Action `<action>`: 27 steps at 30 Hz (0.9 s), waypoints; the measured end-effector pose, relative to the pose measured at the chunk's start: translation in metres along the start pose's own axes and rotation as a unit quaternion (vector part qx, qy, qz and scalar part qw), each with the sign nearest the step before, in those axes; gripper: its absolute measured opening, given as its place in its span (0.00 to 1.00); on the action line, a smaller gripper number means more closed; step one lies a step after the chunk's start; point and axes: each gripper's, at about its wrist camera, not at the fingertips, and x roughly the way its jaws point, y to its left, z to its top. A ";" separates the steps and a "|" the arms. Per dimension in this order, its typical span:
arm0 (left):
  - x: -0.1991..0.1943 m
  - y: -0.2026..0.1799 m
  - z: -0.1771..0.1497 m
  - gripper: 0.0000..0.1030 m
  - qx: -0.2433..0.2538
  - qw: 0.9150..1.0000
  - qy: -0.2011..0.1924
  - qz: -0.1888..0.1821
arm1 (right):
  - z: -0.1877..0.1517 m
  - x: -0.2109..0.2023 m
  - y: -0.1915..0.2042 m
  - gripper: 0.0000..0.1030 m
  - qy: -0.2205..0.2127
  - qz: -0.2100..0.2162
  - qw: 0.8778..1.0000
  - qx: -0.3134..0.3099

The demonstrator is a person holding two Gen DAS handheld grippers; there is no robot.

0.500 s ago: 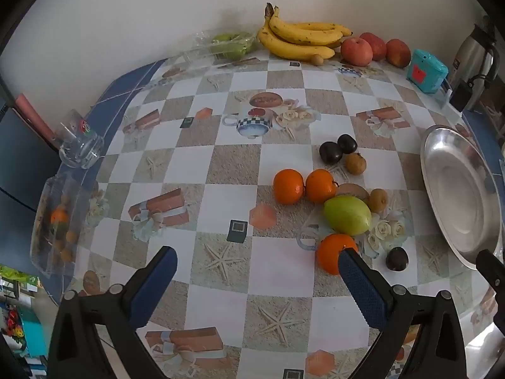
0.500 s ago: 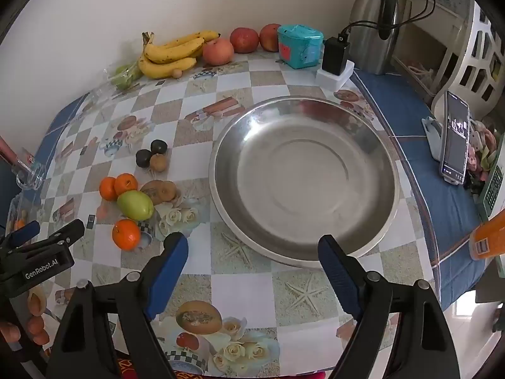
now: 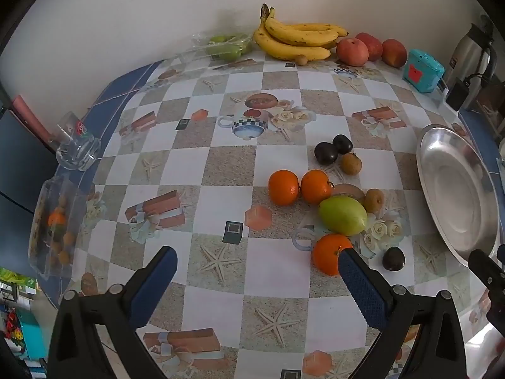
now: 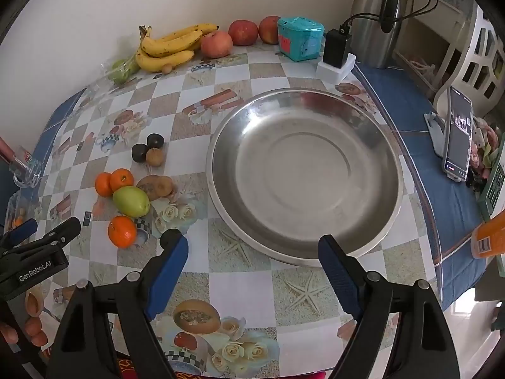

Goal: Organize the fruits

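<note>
A cluster of fruit lies mid-table: three oranges, the nearest point(image 3: 329, 253), a green mango point(image 3: 342, 215), kiwis point(image 3: 374, 200) and dark plums point(image 3: 326, 153). One plum point(image 3: 393, 258) lies apart near the nearest orange. The empty steel basin point(image 4: 304, 170) stands to their right; it also shows in the left wrist view point(image 3: 457, 192). My left gripper point(image 3: 257, 279) is open and empty, above the table just short of the nearest orange. My right gripper point(image 4: 252, 265) is open and empty at the basin's near rim. The cluster also shows in the right wrist view point(image 4: 131, 201).
Bananas point(image 3: 296, 36) and apples point(image 3: 352, 51) lie along the back wall beside a teal box point(image 3: 423, 70) and a kettle point(image 4: 375, 15). A glass point(image 3: 75, 145) and a clear box of small fruit point(image 3: 52, 221) stand at the left edge. A phone point(image 4: 457, 132) stands at the right.
My left gripper has shifted slightly forward and right, so its right finger now overlaps the nearest orange. The right gripper has hardly moved.
</note>
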 end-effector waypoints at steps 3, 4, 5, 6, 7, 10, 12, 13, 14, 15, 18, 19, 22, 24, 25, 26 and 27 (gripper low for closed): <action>0.001 -0.001 -0.001 1.00 0.002 1.000 0.000 -0.001 | -0.001 0.002 0.001 0.82 0.001 0.000 1.000 -0.001; 0.001 -0.002 -0.001 1.00 0.002 1.000 0.000 -0.002 | -0.001 0.002 0.001 0.82 0.001 -0.001 1.000 -0.001; 0.001 -0.002 -0.001 1.00 0.003 1.000 0.000 -0.002 | -0.001 0.002 0.001 0.83 0.002 -0.001 1.000 -0.001; 0.001 -0.002 -0.001 1.00 0.004 1.000 -0.001 -0.003 | -0.001 0.002 0.001 0.82 0.002 -0.001 1.000 -0.001; 0.001 -0.002 -0.001 1.00 0.004 1.000 -0.001 -0.003 | -0.001 0.002 0.001 0.83 0.002 -0.001 1.000 -0.002; 0.001 -0.003 -0.002 1.00 0.004 1.000 0.000 -0.003 | 0.000 0.003 0.002 0.82 0.004 -0.002 1.000 -0.003; 0.001 -0.003 -0.002 1.00 0.004 1.000 0.001 -0.003 | 0.000 0.003 0.002 0.82 0.004 -0.002 1.000 -0.003; 0.001 -0.003 -0.002 1.00 0.004 1.000 0.001 -0.004 | 0.000 0.003 0.002 0.82 0.004 -0.002 1.000 -0.003; 0.001 -0.003 -0.002 1.00 0.004 1.000 0.001 -0.004 | 0.000 0.003 0.002 0.82 0.004 -0.002 1.000 -0.003; 0.001 -0.003 -0.002 1.00 0.004 1.000 0.001 -0.004 | 0.000 0.003 0.002 0.82 0.004 -0.002 1.000 -0.003; 0.001 -0.003 -0.002 1.00 0.004 1.000 0.001 -0.004 | 0.000 0.003 0.002 0.82 0.004 -0.002 1.000 -0.003; 0.001 -0.003 -0.002 1.00 0.004 1.000 0.001 -0.004 | 0.000 0.003 0.002 0.82 0.004 -0.001 1.000 -0.003; 0.001 -0.003 -0.002 1.00 0.004 1.000 0.001 -0.004 | 0.000 0.004 0.002 0.82 0.004 -0.001 1.000 -0.003; 0.001 -0.003 -0.002 1.00 0.004 1.000 0.001 -0.003 | 0.000 0.004 0.002 0.83 0.004 -0.002 1.000 -0.003; 0.001 -0.003 -0.002 1.00 0.004 1.000 0.001 -0.003 | 0.000 0.004 0.002 0.83 0.005 -0.002 1.000 -0.003; 0.001 -0.003 -0.002 1.00 0.004 1.000 0.001 -0.004 | -0.001 0.004 0.002 0.83 0.005 -0.002 1.000 -0.003; 0.001 -0.003 -0.002 1.00 0.004 1.000 0.001 -0.004 | 0.000 0.004 0.002 0.82 0.005 -0.002 1.000 -0.003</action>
